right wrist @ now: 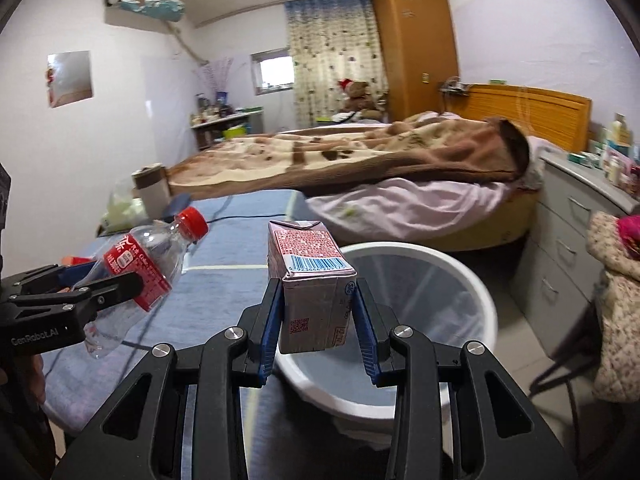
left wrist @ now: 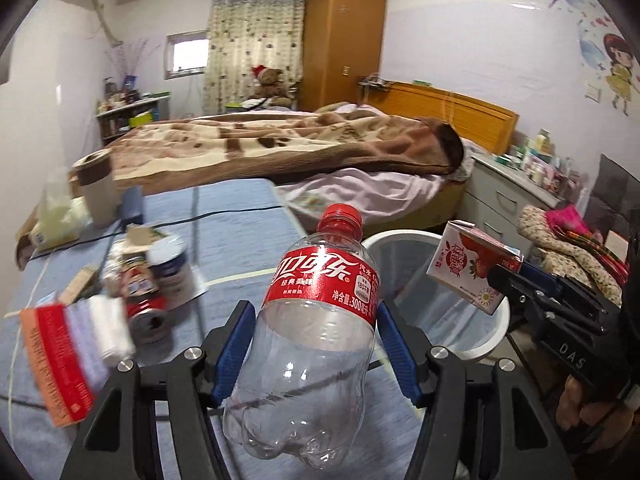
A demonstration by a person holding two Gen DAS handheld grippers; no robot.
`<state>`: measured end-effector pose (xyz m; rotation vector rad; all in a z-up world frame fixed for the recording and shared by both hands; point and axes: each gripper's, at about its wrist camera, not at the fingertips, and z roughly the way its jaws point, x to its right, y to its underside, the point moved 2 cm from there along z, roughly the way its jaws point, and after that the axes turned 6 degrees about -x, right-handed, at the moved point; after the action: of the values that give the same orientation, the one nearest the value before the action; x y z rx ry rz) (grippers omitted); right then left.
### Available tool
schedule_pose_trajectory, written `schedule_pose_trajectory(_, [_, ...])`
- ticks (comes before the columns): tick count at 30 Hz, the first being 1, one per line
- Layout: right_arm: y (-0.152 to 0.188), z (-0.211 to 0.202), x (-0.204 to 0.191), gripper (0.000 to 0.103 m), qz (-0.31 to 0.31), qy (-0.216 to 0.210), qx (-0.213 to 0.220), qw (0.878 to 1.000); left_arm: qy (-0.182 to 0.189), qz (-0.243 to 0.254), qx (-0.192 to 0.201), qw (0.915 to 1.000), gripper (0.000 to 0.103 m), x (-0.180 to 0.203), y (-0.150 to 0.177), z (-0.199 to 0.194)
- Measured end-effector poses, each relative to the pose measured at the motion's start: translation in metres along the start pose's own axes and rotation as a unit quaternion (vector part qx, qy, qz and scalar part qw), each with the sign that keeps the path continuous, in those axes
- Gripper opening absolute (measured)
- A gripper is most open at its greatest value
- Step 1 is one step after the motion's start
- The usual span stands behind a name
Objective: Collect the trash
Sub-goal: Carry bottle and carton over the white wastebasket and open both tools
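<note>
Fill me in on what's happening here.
A person is clearing rubbish off a blue-covered table with a gripper in each hand. The left gripper is clamped on an empty cola bottle, and the right gripper is clamped on a small drink carton. Both are held up near a white bin beside the table; neither is dropped yet. Cans and wrappers are on the table.

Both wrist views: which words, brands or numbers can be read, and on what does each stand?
"300" on the plastic bottle red label, beside Chinese Coca-Cola script.
"SIG" on the drink carton side.
"GenRobot.AI" on the left hand-held gripper body.
"DAS" on the right hand-held gripper body.
Carton barcode digits and red print: too small.
</note>
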<state>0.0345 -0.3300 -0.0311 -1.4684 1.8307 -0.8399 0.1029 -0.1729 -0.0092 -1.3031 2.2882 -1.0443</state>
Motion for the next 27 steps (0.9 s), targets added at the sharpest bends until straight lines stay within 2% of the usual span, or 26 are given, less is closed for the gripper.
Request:
schedule_pose_trajectory(6, [0.004,0.003,0.024,0.036,0.021,0.051,-0.008,0.998,0.04,0.016,-0.023,0.9988,0.064,0.028,-0.016,0.032])
schedule_pose_trajectory(12, [0.006,0.009,0.041,0.036,0.034,0.079,-0.021,0.996,0.068,0.032,-0.036,0.9965,0.064,0.049,-0.029,0.059])
schedule_pose_trajectory(27, [0.01,0.032,0.067,0.036,0.047,0.109,-0.07,0.99,0.096,0.044,-0.078,0.9914,0.064,0.075,-0.041,0.116])
